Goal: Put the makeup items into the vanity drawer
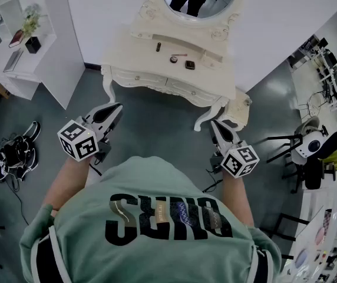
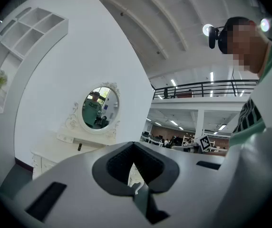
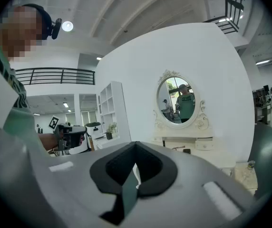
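The cream vanity [image 1: 157, 63] stands ahead against the white wall, its front drawers [image 1: 157, 82] closed. On its top lie a dark tube [image 1: 158, 46], a round compact [image 1: 174, 59], a thin stick [image 1: 181, 55] and a small dark case [image 1: 190, 65]. My left gripper [image 1: 117, 108] and right gripper [image 1: 214, 125] hang over the grey floor, short of the vanity, both shut and holding nothing. The left gripper view shows its closed tips [image 2: 133, 175] with the vanity [image 2: 72, 144] far off. In the right gripper view the closed tips [image 3: 135, 171] point toward the vanity [image 3: 193, 148].
A small cream stool [image 1: 238, 108] stands at the vanity's right leg. A white shelf unit [image 1: 24, 52] with a potted plant is at the left. Shoes and cables [image 1: 16, 153] lie on the floor at the left. Dark chairs [image 1: 310, 152] and desks crowd the right.
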